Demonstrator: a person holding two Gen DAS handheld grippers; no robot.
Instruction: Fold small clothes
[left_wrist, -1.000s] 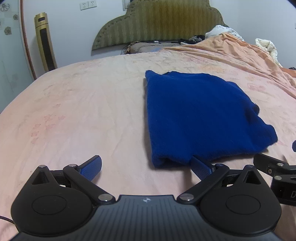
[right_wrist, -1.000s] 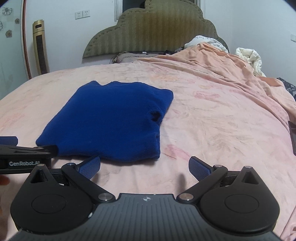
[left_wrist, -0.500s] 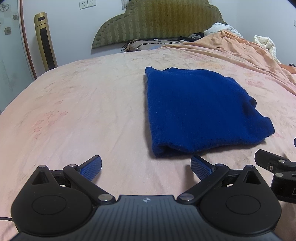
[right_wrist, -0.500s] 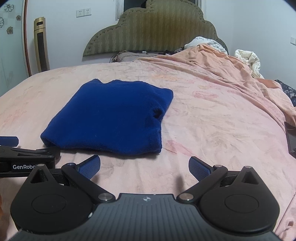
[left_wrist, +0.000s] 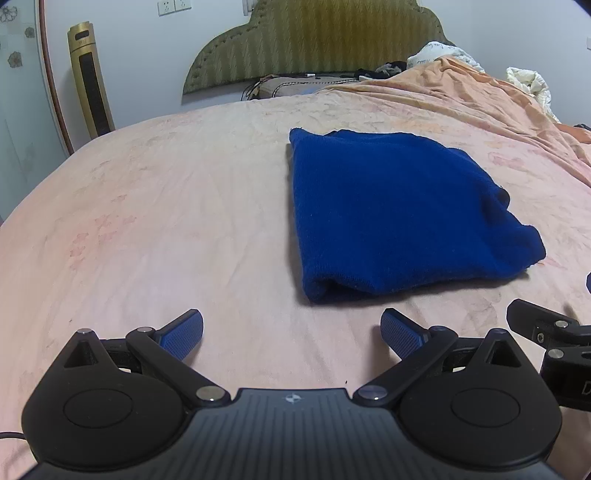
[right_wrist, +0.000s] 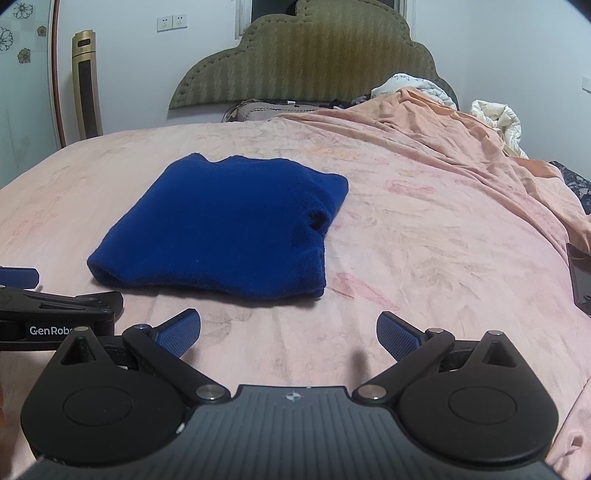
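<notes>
A folded dark blue knit garment (left_wrist: 399, 210) lies flat on the pink bed sheet (left_wrist: 166, 221); it also shows in the right wrist view (right_wrist: 229, 229). My left gripper (left_wrist: 291, 330) is open and empty, just short of the garment's near edge and a little left of it. My right gripper (right_wrist: 288, 330) is open and empty, just short of the garment's near right corner. Neither gripper touches the cloth.
A bunched orange-pink blanket (right_wrist: 443, 133) and white bedding (right_wrist: 495, 118) lie at the far right. A green headboard (right_wrist: 306, 62) stands at the back. A gold tower fan (left_wrist: 90, 92) stands far left. A dark phone (right_wrist: 580, 273) lies at the right edge.
Both grippers have drawn back from the garment. The left gripper's right finger, which touched the garment's near edge, is now clear of it. The garment has not moved.
</notes>
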